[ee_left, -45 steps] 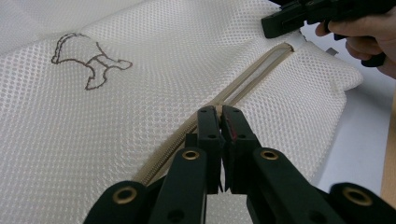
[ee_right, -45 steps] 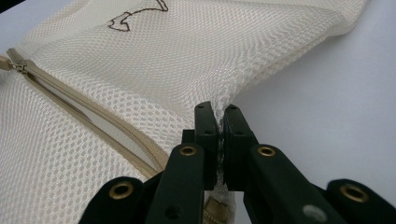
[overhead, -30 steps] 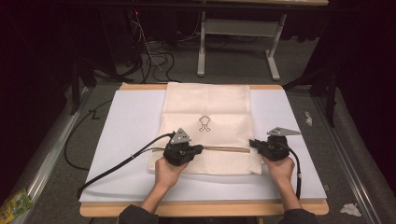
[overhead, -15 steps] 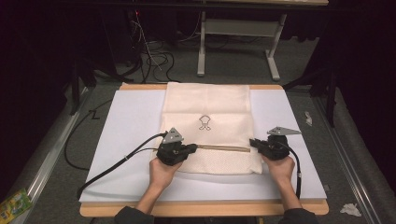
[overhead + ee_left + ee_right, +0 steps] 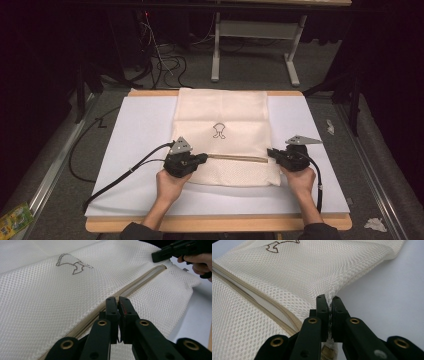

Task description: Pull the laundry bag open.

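A cream mesh bag [image 5: 220, 115] with a small brown outline print [image 5: 218, 131] lies flat on the white board [image 5: 140, 130]. A tan zipper [image 5: 235, 158] runs across its near part and stands parted, showing white inside [image 5: 140, 282]. My left gripper [image 5: 202, 157] is shut at the zipper's left end, its jaws closed right on the zipper line [image 5: 118, 301], with the pull hidden between them. My right gripper [image 5: 271, 151] is shut on the bag's right edge at the zipper's other end, pinching the mesh [image 5: 328, 300]. It also shows far off in the left gripper view [image 5: 160, 256].
The board rests on a wooden table [image 5: 200, 224]. A black cable [image 5: 125, 172] trails left from the left gripper. Beyond the table stand a metal frame [image 5: 216, 50] and tangled wires [image 5: 165, 62]. Crumpled paper [image 5: 375, 224] and a green packet [image 5: 15, 220] lie on the floor.
My left gripper has slid a little to the left along the zipper, and the parted stretch has grown longer. The right gripper has held still.
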The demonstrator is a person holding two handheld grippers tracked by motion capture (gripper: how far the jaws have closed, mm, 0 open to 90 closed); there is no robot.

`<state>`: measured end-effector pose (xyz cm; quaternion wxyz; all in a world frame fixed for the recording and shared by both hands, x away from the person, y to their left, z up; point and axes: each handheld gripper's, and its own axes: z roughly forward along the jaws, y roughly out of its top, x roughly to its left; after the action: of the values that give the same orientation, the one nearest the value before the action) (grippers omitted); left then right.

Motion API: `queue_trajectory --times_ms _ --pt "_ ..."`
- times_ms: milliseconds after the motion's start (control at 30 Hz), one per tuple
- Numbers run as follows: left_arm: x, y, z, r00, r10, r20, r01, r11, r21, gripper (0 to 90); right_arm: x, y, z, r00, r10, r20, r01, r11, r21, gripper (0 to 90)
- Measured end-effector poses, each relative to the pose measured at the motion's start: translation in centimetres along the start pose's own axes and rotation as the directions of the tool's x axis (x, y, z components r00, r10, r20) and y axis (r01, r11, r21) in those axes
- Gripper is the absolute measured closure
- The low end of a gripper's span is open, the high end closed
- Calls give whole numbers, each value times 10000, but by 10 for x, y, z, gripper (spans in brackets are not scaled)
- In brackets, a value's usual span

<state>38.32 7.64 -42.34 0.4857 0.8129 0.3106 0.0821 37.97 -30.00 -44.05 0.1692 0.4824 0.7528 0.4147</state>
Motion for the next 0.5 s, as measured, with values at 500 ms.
queue_trajectory --times_ms 500 --pt "6 -2 -12 9998 -164 -91 163 9998 -150 872 0 1 -1 10000 53 48 -53 10000 -43 882"
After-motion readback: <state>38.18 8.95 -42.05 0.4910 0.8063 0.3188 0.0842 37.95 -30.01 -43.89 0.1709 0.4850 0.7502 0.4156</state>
